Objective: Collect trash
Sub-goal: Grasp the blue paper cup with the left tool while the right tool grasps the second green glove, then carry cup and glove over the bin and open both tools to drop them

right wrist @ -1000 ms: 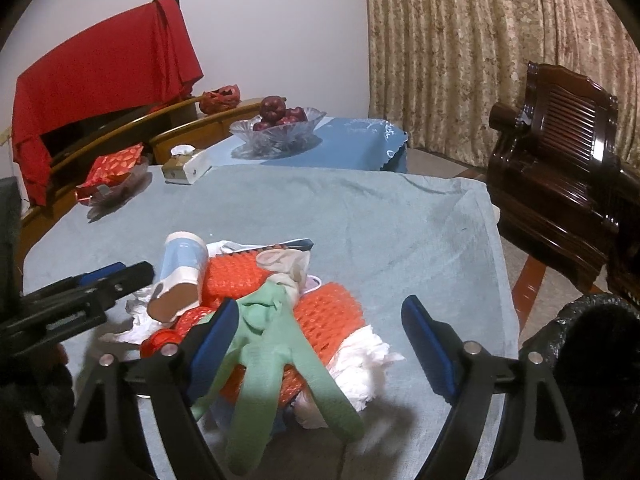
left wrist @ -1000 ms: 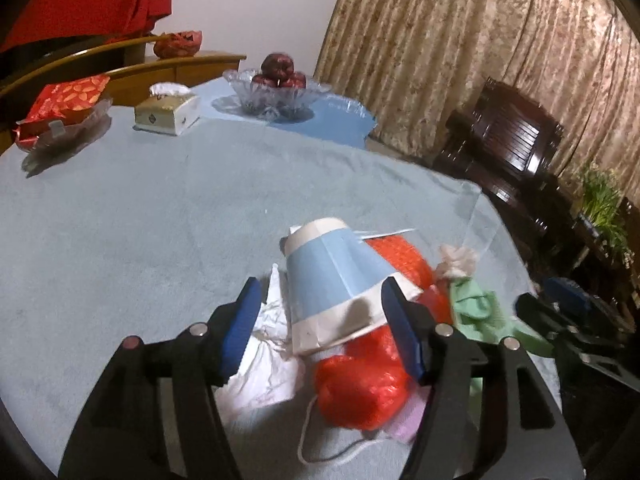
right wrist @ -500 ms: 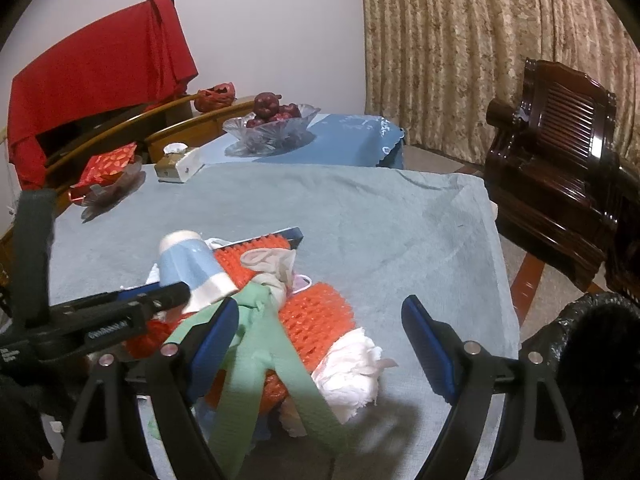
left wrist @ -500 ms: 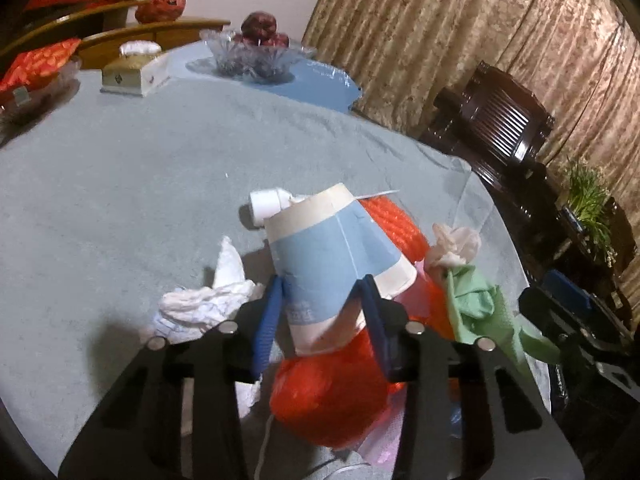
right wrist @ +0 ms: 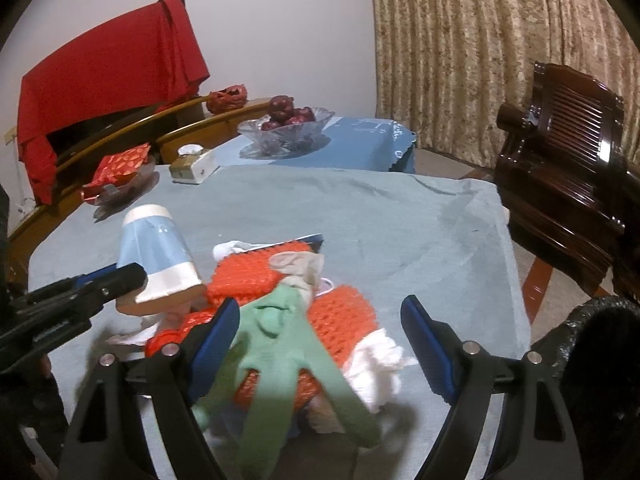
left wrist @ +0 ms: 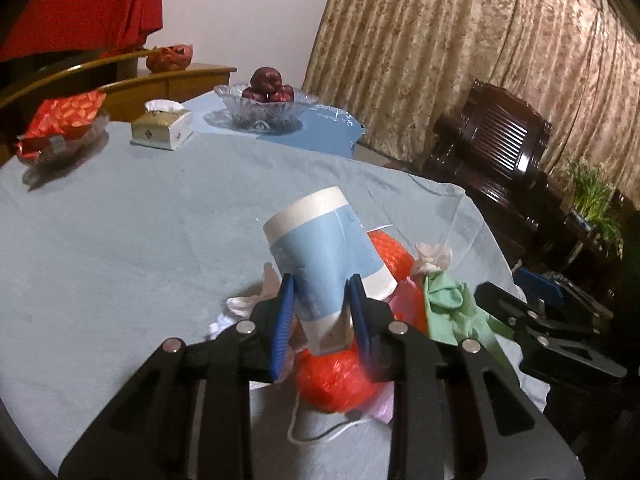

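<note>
Your left claw has just been closing and now clenches the blue-and-white paper cup, pads pressed on its sides, base tilted up above the heap of orange foam netting on the grey-blue cloth-covered desk; your right claw stands released, jaws having narrowed slightly, straddling the pale green rubber glove on that netting without touching it; only the right wrist view shows the black bin bag right of the netting; only the left shows a white cord loop below it.
</note>
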The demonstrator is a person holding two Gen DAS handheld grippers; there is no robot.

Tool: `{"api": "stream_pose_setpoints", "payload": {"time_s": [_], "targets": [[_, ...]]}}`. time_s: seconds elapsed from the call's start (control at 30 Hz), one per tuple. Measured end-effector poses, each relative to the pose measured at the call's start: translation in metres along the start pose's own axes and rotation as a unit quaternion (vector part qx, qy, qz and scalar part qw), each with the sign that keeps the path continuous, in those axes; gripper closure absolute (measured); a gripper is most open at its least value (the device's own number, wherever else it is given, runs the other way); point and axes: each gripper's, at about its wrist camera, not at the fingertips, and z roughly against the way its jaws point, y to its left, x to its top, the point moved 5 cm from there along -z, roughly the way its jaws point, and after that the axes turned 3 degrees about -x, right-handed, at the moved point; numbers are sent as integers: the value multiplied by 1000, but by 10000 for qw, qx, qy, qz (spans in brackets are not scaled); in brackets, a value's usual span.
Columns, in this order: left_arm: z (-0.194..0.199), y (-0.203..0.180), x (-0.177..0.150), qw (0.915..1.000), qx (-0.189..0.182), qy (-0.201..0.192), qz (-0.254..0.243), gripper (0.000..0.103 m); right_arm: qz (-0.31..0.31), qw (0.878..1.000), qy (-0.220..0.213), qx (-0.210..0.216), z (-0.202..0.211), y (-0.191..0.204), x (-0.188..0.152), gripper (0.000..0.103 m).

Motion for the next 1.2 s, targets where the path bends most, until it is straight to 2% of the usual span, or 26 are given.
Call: {"api": "stream_pose_setpoints", "payload": {"time_s": [0.23, 0.27, 0.37, 0.5, 0.6, 0.87, 1.2], "targets": [[7, 3, -5, 9999, -34, 93, 38, 77, 128, 9991, 395, 11, -21, 9, -10, 42], [8, 2, -5, 9999, -36, 100, 16, 77, 142, 9990, 421, 22, -23, 11, -11, 46], [7, -1, -7, 9999, -19, 115, -57, 77, 133, 9978, 592, 273, -28, 14, -15, 70], [7, -5, -7, 9999, 10, 104, -123, 77, 211, 9980, 487, 343, -21, 19, -13, 82], [9, -6, -8, 9998, 17, 98, -158, 77, 172, 9985, 298, 436, -12, 20, -7, 87], [22, -15, 4, 9997, 4, -43, -219, 77, 17, 9984, -178, 544, 19, 12, 20, 89], [36, -56, 13, 9985, -204, -169, -488, 77, -150, 9981, -485, 346, 60, -15, 33, 90]]}}
